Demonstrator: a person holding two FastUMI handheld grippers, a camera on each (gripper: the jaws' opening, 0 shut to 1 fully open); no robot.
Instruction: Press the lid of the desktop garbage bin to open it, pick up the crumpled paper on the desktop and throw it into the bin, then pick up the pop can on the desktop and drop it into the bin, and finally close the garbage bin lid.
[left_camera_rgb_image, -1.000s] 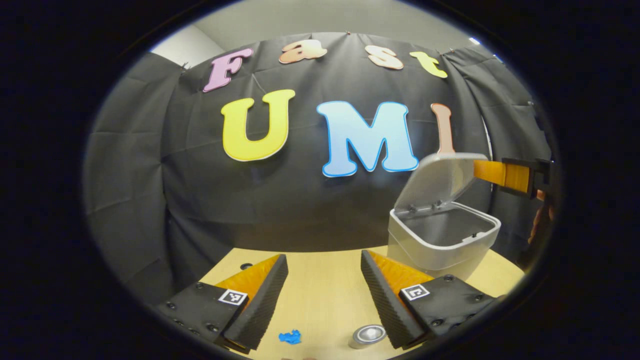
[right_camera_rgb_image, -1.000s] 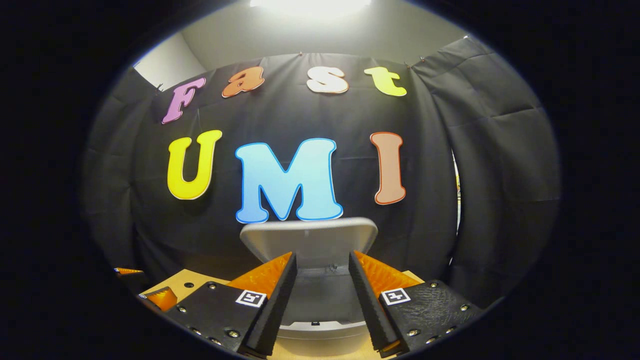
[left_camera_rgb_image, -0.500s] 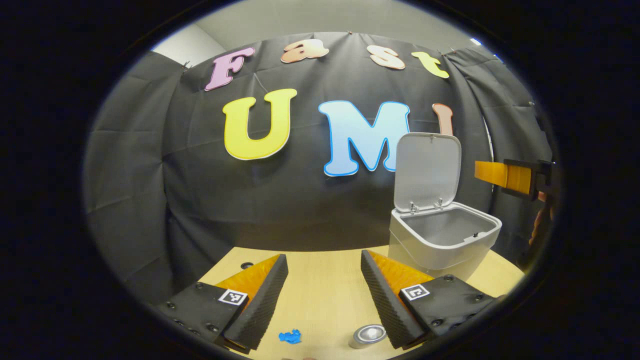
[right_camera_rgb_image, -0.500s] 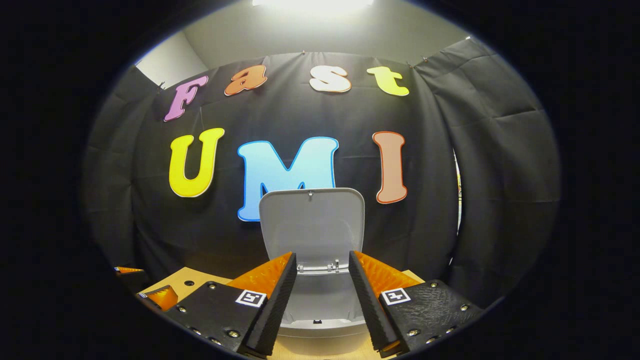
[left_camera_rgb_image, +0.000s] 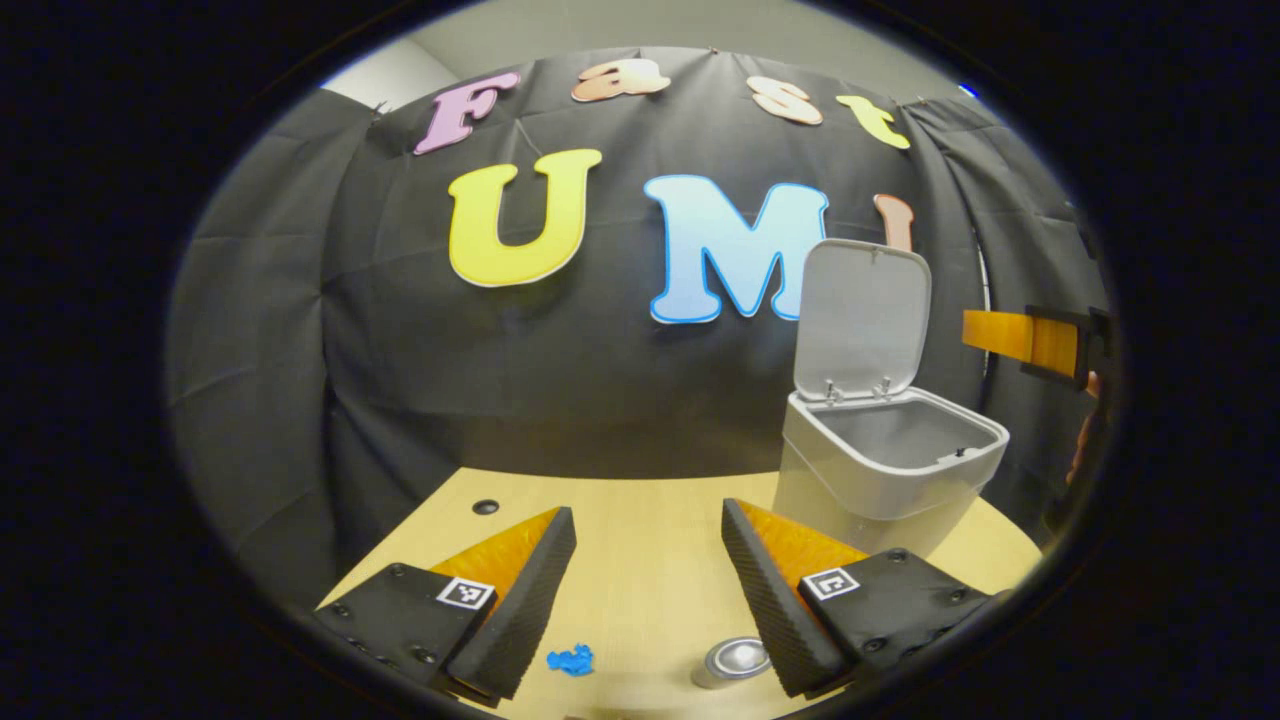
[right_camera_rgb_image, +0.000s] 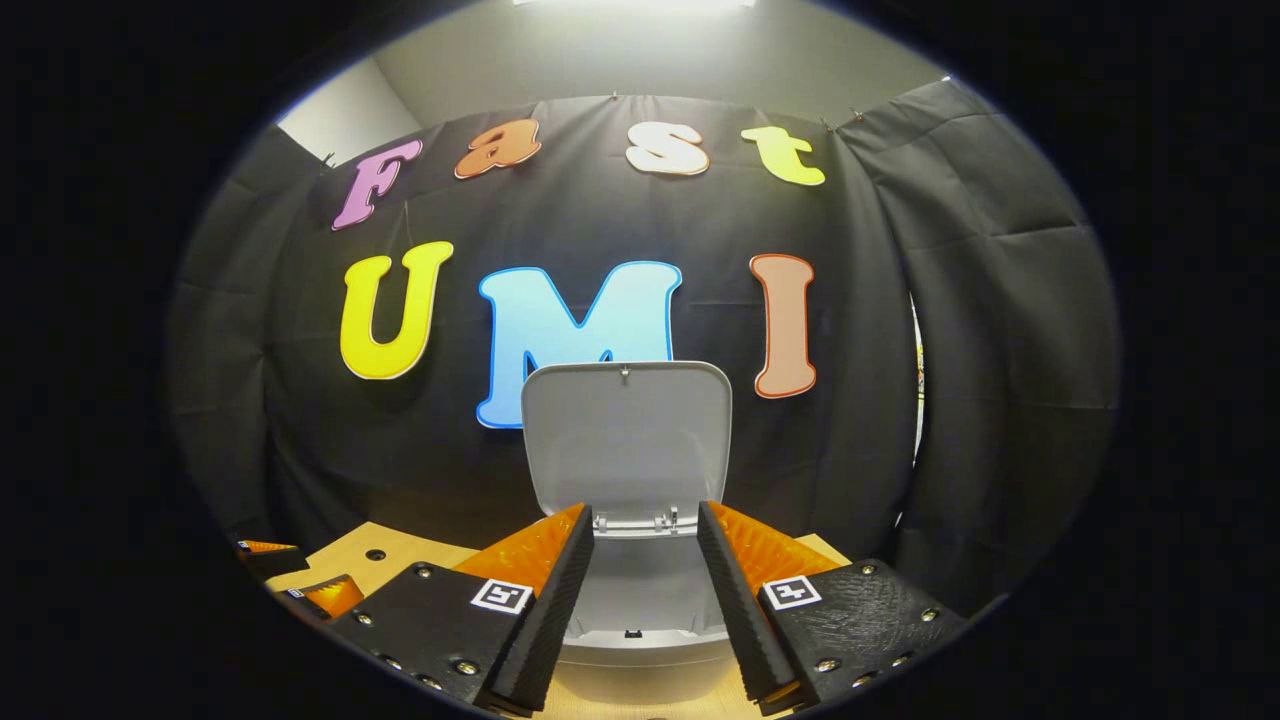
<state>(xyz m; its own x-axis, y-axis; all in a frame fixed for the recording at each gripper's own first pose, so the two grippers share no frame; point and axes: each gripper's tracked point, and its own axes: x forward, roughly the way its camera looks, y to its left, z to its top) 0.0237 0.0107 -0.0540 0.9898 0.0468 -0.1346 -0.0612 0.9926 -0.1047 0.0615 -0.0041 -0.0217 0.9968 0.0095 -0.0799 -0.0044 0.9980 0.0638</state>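
Note:
A grey desktop bin (left_camera_rgb_image: 850, 500) stands at the right of the wooden table, its lid (left_camera_rgb_image: 865, 310) swung up and upright. In the left gripper view my left gripper (left_camera_rgb_image: 648, 512) hangs open above the table. A small blue crumpled paper (left_camera_rgb_image: 571, 659) lies below and between its fingers. A silver-topped pop can (left_camera_rgb_image: 733, 661) sits by the right finger. In the right gripper view my right gripper (right_camera_rgb_image: 645, 510) is open just in front of the bin (right_camera_rgb_image: 640, 650), facing the raised lid (right_camera_rgb_image: 627, 440). Nothing is held by either one.
The light wooden table (left_camera_rgb_image: 640, 570) has a small dark hole (left_camera_rgb_image: 485, 507) near its back left. The right gripper (left_camera_rgb_image: 1030, 340) and a hand show at the far right, level with the lid. The left gripper (right_camera_rgb_image: 300, 585) shows low at the left. Black cloth closes the back.
The bin lid has swung from half raised to fully upright. The left gripper view has shifted slightly, showing more table. Both grippers stay open.

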